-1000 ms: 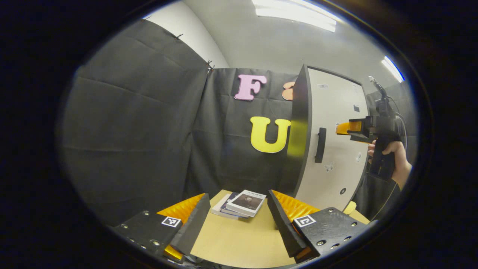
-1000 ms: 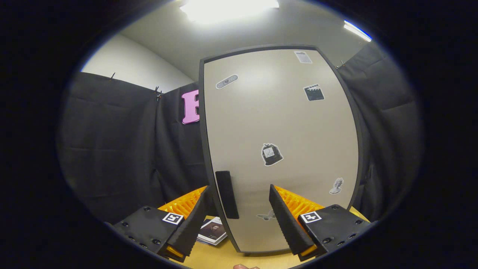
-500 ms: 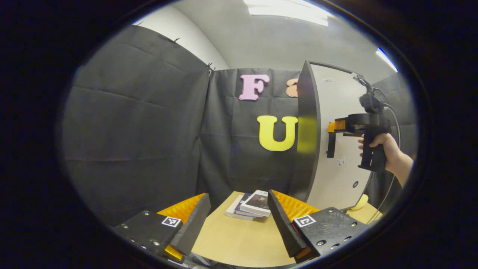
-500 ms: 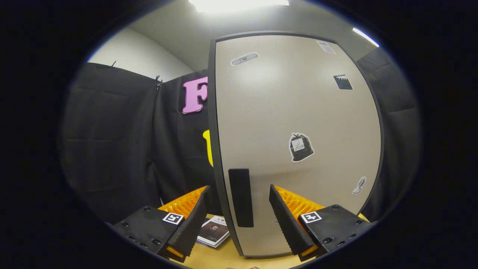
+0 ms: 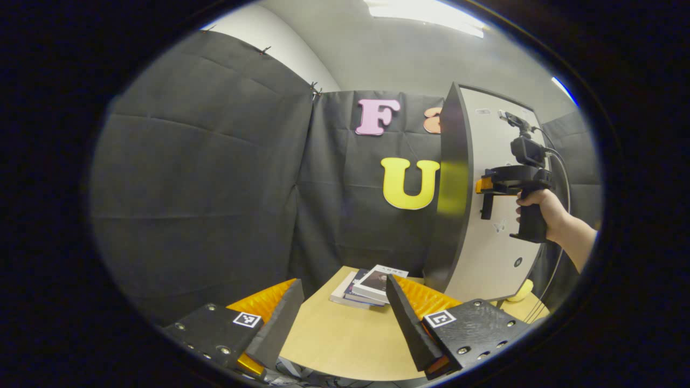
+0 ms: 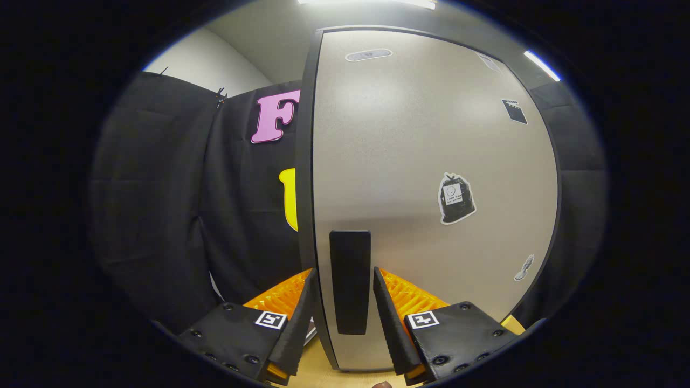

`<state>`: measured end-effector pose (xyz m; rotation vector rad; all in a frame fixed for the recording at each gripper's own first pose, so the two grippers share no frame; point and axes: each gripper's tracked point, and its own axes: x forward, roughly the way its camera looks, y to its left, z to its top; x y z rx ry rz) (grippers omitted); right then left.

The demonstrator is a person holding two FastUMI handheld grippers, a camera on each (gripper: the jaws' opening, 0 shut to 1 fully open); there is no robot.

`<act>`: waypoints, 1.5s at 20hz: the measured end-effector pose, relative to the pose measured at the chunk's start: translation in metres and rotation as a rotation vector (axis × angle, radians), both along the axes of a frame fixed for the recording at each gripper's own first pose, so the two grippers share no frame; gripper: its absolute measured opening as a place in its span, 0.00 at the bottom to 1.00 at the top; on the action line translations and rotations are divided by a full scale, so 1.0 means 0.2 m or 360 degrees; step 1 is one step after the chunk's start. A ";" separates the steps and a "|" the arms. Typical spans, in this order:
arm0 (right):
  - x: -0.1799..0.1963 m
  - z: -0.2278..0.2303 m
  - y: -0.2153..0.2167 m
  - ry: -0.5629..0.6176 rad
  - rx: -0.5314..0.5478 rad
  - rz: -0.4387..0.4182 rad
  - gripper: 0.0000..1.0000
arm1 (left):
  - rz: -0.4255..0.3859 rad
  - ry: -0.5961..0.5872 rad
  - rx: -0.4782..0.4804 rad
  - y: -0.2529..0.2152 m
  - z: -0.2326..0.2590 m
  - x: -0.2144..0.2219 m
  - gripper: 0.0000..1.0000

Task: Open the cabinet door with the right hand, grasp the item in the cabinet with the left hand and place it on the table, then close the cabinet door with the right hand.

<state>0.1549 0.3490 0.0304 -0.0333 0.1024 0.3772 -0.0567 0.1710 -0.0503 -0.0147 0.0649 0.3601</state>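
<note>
Right gripper at the handle of the shut door — left gripper idle over the table.

In the right gripper view the fingers straddle the dark upright handle, one finger left of the door's edge and the other on the door face; narrow gaps show on both sides, so they are partly closed but not yet clamped. In the left gripper view a hand holds that gripper against the cabinet. The left gripper's jaws stand wide apart, holding nothing, above the bare tabletop — a stack of books lies beyond, just beside the cabinet. The item inside is hidden behind the door.
</note>
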 end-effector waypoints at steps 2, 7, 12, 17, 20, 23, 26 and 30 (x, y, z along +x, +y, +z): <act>0.00 -0.01 -0.04 0.0005 -0.0027 -0.0046 0.64 | 0.0025 0.0008 0.0018 0.03 0.00 -0.02 0.91; 0.03 -0.04 -0.04 0.0046 0.0013 -0.0030 0.31 | 0.0020 0.0014 0.0047 0.00 0.02 -0.05 0.91; 0.01 -0.04 -0.04 0.0025 0.0061 0.0066 0.15 | -0.0010 0.0032 0.0091 -0.07 0.03 -0.05 0.91; -0.07 -0.02 -0.07 0.0017 0.0020 0.0137 0.16 | -0.0060 0.0048 0.0099 -0.17 -0.02 -0.08 0.91; -0.14 -0.03 -0.10 0.0032 0.0022 0.0196 0.14 | -0.0069 0.0048 0.0088 -0.23 -0.02 -0.11 0.91; -0.22 -0.02 -0.15 0.0027 0.0009 0.0265 0.16 | -0.0069 0.0061 0.0048 -0.25 -0.05 -0.13 0.91; -0.33 0.01 -0.23 0.0064 0.0021 0.0317 0.16 | -0.0069 0.0044 0.0014 -0.28 -0.03 -0.14 0.92; -0.45 0.01 -0.32 0.0096 0.0004 0.0384 0.16 | -0.0088 0.0062 0.0078 -0.35 -0.04 -0.15 0.93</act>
